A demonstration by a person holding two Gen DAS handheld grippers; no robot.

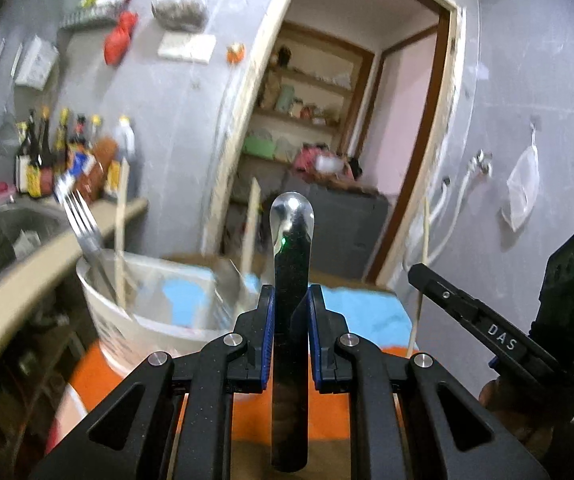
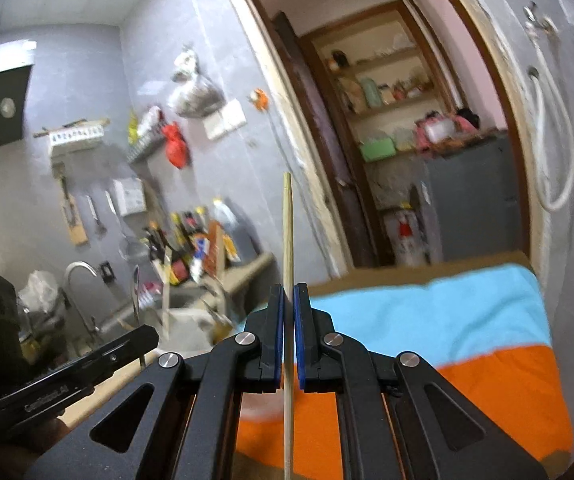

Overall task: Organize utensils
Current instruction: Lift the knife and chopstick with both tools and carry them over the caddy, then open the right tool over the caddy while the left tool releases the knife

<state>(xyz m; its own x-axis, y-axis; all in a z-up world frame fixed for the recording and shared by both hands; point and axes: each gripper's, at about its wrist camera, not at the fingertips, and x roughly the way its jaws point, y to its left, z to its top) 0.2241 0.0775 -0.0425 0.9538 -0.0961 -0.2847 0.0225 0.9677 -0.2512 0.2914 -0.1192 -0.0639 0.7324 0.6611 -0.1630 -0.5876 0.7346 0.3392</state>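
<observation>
1. Left gripper (image 1: 291,300) is clamped on a steel spoon handle (image 1: 290,240) — upright, likely for dropping in.
2. Right gripper (image 2: 289,300) pinches a wooden chopstick (image 2: 287,240).
3. Ahead-left of the spoon, a white tub (image 1: 127,312) holds a fork (image 1: 81,220).

My steel spoon (image 1: 290,264) upright handle-up, my wooden chopstick (image 2: 287,264) upright, fork (image 1: 83,232) and chopsticks (image 1: 121,220) leaning in white tub (image 1: 127,320)
</observation>
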